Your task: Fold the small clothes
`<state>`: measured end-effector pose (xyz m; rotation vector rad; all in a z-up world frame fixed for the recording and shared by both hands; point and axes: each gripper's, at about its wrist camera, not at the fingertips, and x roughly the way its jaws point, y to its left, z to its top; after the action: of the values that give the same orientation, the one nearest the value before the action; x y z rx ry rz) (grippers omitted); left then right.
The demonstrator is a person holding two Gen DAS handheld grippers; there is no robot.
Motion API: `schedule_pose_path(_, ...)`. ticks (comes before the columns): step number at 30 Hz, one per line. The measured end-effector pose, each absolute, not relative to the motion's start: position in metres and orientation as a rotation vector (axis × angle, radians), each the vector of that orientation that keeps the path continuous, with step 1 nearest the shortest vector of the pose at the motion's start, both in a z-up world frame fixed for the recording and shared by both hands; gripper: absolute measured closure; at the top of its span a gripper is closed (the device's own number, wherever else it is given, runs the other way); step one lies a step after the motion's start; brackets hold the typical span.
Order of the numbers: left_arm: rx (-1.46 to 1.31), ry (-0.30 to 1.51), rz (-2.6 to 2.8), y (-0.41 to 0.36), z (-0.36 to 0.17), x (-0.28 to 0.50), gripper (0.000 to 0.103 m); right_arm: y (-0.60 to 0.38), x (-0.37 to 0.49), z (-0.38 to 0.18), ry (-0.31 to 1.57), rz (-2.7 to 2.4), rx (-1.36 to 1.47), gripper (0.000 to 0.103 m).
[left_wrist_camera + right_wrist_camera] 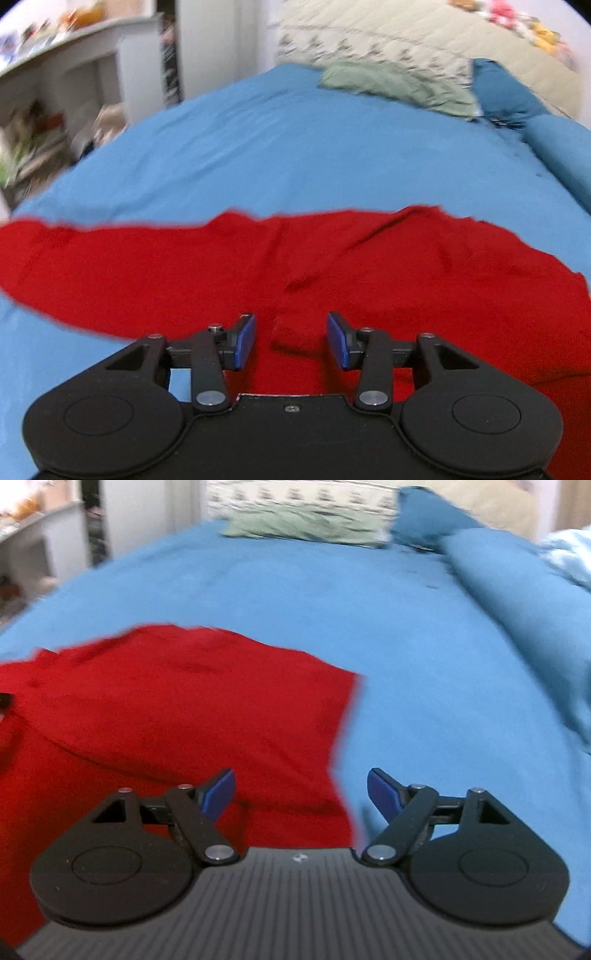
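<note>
A red garment [258, 273] lies spread and a little creased on the blue bedsheet [295, 147]. My left gripper [291, 339] hovers over its near part, open, blue pads apart with only a small raised fold of red cloth below the gap. In the right wrist view the same red garment [166, 716] fills the left half, its right edge running down between the fingers. My right gripper [301, 794] stands wide open above that edge, nothing pressed between its pads. Both views are motion-blurred.
A green cloth [399, 86] and a patterned quilt [406, 33] lie at the bed's far end, with a blue pillow [517, 587] along the right side. White shelves [55, 103] stand left of the bed. Bare blue sheet stretches beyond and right of the garment.
</note>
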<state>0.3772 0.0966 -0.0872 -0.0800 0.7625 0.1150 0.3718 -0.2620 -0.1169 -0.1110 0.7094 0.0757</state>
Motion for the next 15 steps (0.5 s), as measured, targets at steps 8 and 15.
schedule_pose_path(8,-0.063,0.843,-0.016,0.064,-0.114,0.408,0.048,-0.256,0.424,-0.152,0.826,0.057,0.046,0.009)
schedule_pose_path(15,-0.036,0.869,-0.041,0.070,-0.130,0.406,0.047,-0.258,0.456,-0.138,0.794,0.103,0.055,0.008)
